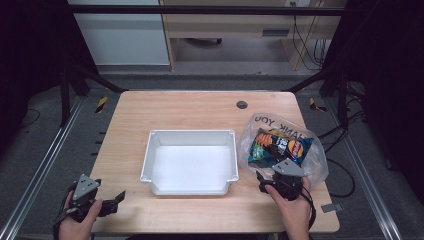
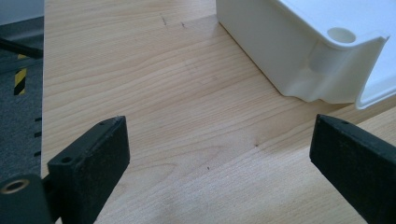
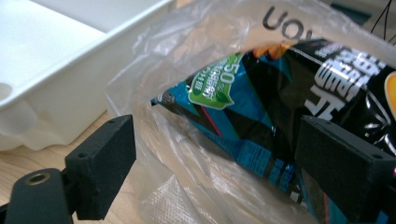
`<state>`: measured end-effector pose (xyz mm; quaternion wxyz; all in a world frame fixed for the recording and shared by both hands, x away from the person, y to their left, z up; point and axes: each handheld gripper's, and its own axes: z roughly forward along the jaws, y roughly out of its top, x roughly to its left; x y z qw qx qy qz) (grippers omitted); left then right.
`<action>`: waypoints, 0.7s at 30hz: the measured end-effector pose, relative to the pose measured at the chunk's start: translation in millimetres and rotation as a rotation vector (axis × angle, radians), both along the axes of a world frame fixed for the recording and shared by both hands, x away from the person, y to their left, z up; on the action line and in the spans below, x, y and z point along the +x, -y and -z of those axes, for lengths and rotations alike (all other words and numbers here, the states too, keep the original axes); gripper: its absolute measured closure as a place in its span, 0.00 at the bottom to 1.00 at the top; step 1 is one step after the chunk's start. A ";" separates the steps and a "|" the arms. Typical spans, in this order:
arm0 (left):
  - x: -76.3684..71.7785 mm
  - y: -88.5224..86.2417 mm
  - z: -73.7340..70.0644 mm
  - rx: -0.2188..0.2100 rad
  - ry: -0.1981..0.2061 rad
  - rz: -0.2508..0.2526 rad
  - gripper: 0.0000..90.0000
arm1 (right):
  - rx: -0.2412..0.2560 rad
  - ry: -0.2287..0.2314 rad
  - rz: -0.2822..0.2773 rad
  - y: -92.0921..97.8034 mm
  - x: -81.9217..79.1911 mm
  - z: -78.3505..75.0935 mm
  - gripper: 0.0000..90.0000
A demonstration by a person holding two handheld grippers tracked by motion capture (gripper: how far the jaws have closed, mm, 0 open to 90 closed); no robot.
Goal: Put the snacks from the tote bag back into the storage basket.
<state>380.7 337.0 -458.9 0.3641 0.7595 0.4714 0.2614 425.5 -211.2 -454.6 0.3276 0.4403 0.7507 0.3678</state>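
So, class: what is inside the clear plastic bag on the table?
Inside the clear plastic bag lies a black and blue snack packet with a green label, seen through the film. Whatever lies beneath the packet is hidden. The right gripper is open at the bag's mouth.

A light wooden surface [image 1: 190, 112] with rounded corners carries a white rectangular plastic tray [image 1: 150, 155] near its middle, standing flat with nothing inside. A small dark round grommet [image 1: 242, 104] sits in the wood near the far edge. Beyond it stands pale wooden furniture [image 1: 225, 25], with black cables [image 1: 312, 47] hanging at right. Grey floor [image 1: 40, 145] surrounds everything.
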 end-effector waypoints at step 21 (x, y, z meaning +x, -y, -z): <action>1.2 8.5 7.5 0.013 -0.034 0.008 0.06 | -0.007 -0.038 -0.012 -3.2 4.9 1.0 0.10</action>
